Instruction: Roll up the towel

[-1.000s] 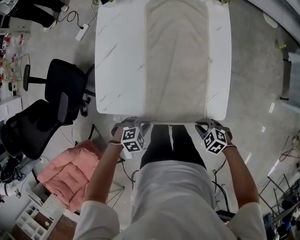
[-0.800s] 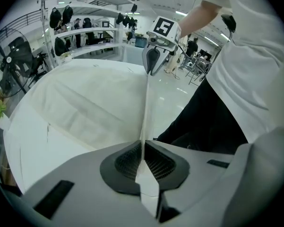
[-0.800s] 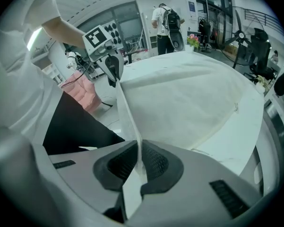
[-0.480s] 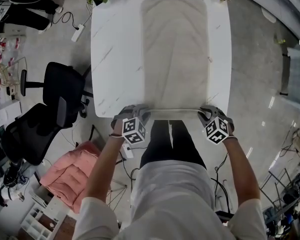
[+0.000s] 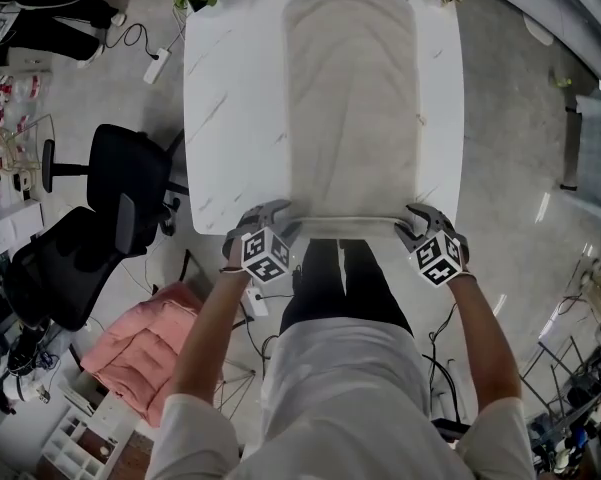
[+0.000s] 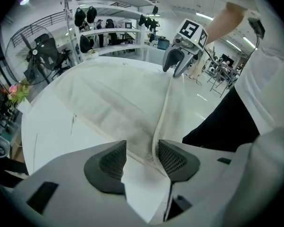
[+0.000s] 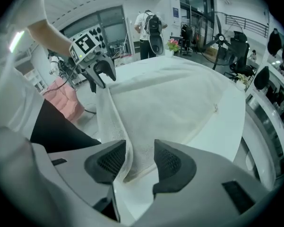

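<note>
Between the pads of the left gripper, the near corner of the beige towel is lying loose, its hem brushing the pad on the person's side while the jaws are opening and no longer clamping it. Ahead of that gripper the rest of the towel is lying flat along the white table, and to its side the hem is running as a raised ridge straight to the right gripper. That one is opening too, with the other corner sitting between its pads and leaning on the inner one, not pinched.

The risk, as I judge it, is sitting in this release. The turned-up hem is thin and is holding little shape, so it may be flopping back flat once both pads are clear. If one corner is dragging on a textured pad while the other is falling free, the starting fold is likely to go crooked and the roll will be coning. Both corners are also lying at the table's near edge, where loose cloth could be slipping over.
</note>
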